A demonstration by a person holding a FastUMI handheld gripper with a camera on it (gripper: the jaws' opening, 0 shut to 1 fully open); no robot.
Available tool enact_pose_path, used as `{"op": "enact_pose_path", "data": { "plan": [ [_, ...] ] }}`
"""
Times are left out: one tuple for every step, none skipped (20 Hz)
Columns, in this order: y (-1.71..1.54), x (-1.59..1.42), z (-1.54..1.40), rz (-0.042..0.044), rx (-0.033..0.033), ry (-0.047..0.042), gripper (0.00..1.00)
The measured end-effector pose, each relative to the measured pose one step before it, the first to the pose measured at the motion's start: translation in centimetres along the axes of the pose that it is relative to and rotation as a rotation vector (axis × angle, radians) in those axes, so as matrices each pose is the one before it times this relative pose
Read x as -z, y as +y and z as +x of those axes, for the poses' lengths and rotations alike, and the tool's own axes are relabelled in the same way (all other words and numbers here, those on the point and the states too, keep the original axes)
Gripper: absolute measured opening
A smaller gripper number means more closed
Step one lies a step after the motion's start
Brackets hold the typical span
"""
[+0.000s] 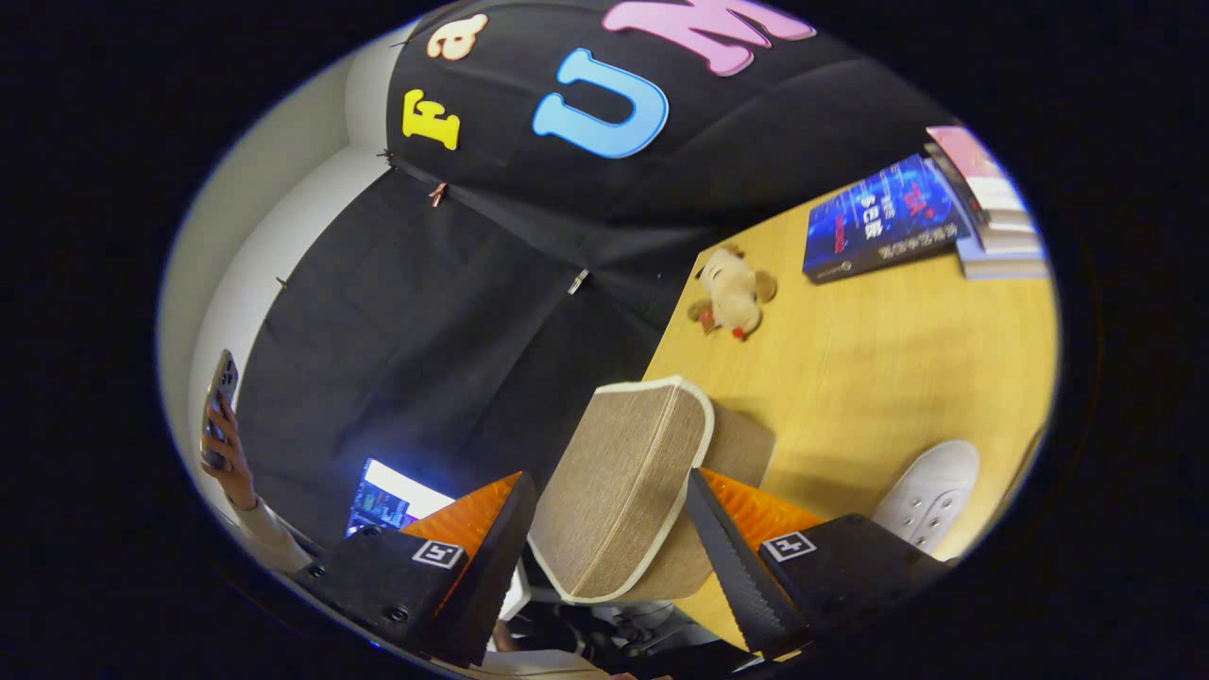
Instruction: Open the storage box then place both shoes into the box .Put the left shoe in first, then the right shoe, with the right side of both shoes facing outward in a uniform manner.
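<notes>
Beige woven box lid (pixel 619 472) with cream edging, white shoe (pixel 930 493), blue book (pixel 883 222), yellow wooden tabletop (pixel 888 368), tan plush toy (pixel 732 293)

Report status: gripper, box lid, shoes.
Gripper fingers either side of the box lid, contact unclear. White shoe on table, not boxed. Plush toy and books beyond.

Box lid (pixel 619 486) between gripper (pixel 604 515) fingers; shoe (pixel 930 493) beside; plush toy (pixel 732 293), books (pixel 921 217) beyond on table (pixel 878 368)
</notes>
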State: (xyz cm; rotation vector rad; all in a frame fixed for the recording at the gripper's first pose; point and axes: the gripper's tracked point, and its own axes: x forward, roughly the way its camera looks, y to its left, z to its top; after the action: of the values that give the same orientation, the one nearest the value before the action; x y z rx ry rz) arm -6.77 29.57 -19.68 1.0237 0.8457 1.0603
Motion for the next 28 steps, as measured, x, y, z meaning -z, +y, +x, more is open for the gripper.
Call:
{"op": "enact_pose_path", "data": {
  "plan": [
    [-0.232,0.64,0.419,0.04468,-0.03347,0.03164,0.98],
    [-0.402,0.724,0.595,0.0532,-0.02947,0.02921,0.98],
    [-0.963,0.453,0.428,0.04903,-0.0196,0.01787,0.98],
    [-0.847,0.227,0.389,0.04556,-0.01801,0.01496,0.98],
    [-0.828,0.346,0.468,0.04053,-0.01661,0.01645,0.98],
    [-0.677,0.371,0.428,0.04387,-0.01467,0.01876,0.98],
    [-0.43,0.595,0.532,0.048,-0.01826,0.02066,0.98],
    [-0.172,0.297,0.559,0.04329,-0.02151,0.02267,0.98],
    [-0.543,0.158,0.523,0.02914,-0.01112,0.01547,0.98],
    [-0.595,0.173,0.585,0.02167,-0.00625,0.01546,0.98],
    [-0.509,0.232,0.502,0.0247,-0.00951,0.01268,0.98],
    [-0.285,0.17,0.427,0.03209,-0.02161,0.01285,0.98],
    [0.091,0.251,0.408,0.0252,-0.02594,0.01172,0.98],
    [-0.054,0.071,0.364,0.01048,-0.01467,0.00649,0.97],
    [-0.463,0.205,0.236,0.00272,-0.00458,0.00878,0.98],
    [-0.147,0.11,0.377,0.01156,-0.01364,0.01017,0.97],
    [0.218,0.003,0.035,0.01197,-0.02218,-0.00149,0.97],
    [0.075,0.114,-0.353,0.01866,-0.02319,0.00168,0.95],
    [0.298,-0.199,-0.206,0.02332,-0.03514,-0.0008,0.81],
    [-0.418,-0.264,-0.049,0.00377,0.01013,-0.00306,0.67],
    [-0.657,0.244,0.393,-0.01048,0.002,0.00267,0.53],
    [-0.209,-0.017,-0.156,-0.01458,-0.01112,0.0022,0.39],
    [0.379,0.339,-0.001,-0.00553,-0.00988,0.00275,0.25],
    [0.553,-0.046,-0.212,0.00065,-0.00828,0.00132,0.1],
    [0.999,0.532,0.05,0.00433,-0.02125,0.0076,0.07],
    [0.666,0.218,0.275,-0.01354,-0.00583,0.00255,0.05],
    [0.278,0.015,-0.016,-0.01683,0.00705,-0.00406,0.05],
    [0.482,-0.201,0.152,-0.00586,0.00265,-0.00557,0.05]
  ]
}}
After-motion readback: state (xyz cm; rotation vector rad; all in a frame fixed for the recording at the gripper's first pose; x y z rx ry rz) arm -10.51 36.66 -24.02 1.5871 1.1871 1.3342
